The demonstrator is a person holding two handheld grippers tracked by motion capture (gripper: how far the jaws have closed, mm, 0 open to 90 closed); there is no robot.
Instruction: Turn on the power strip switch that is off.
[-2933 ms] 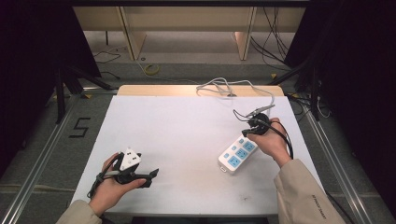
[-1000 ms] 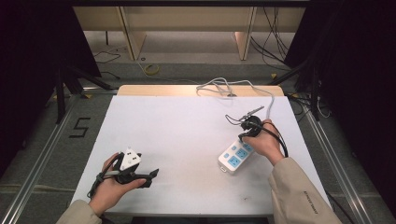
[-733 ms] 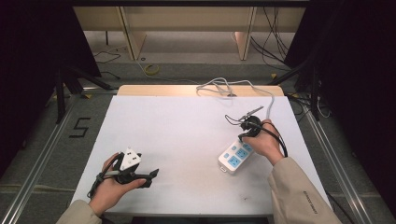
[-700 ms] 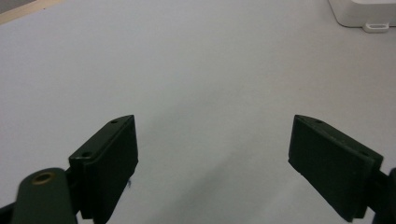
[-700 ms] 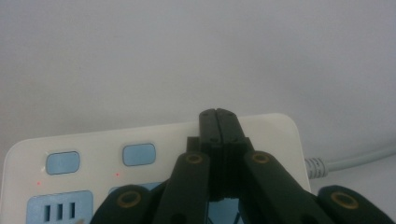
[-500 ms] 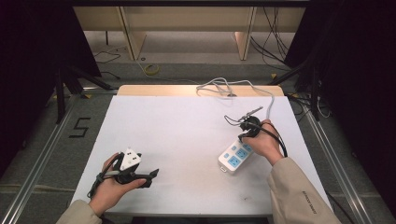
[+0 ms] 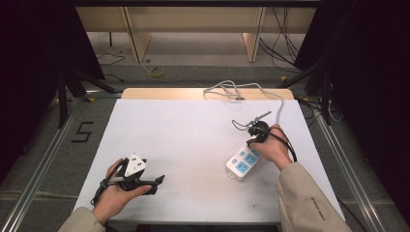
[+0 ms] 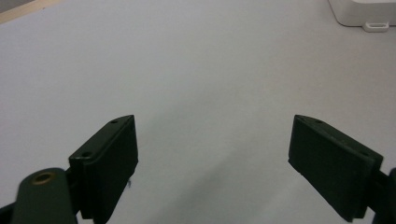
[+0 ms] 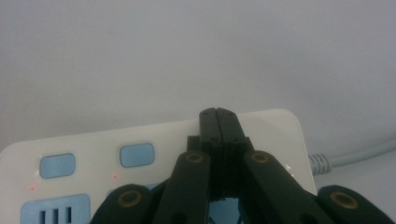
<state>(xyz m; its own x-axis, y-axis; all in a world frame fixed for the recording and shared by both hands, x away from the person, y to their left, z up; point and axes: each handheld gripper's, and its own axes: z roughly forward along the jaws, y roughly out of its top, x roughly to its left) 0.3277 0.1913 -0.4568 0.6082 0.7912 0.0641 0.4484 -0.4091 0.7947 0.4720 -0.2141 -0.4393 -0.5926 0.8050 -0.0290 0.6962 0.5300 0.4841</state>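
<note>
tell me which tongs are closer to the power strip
Right. The right tongs are shut and sit directly over the power strip, near its cord end. The left tongs are open, well off to the strip's left across bare table.

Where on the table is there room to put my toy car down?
Free: the white table between the left gripper and the power strip. Crowded: around the strip, under the right gripper.

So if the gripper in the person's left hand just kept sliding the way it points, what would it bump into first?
Bare table first, it seems. The left gripper, jaws open, faces the white power strip, whose corner sits far ahead and off to one side, so it might pass it; depth is hard to judge.
</note>
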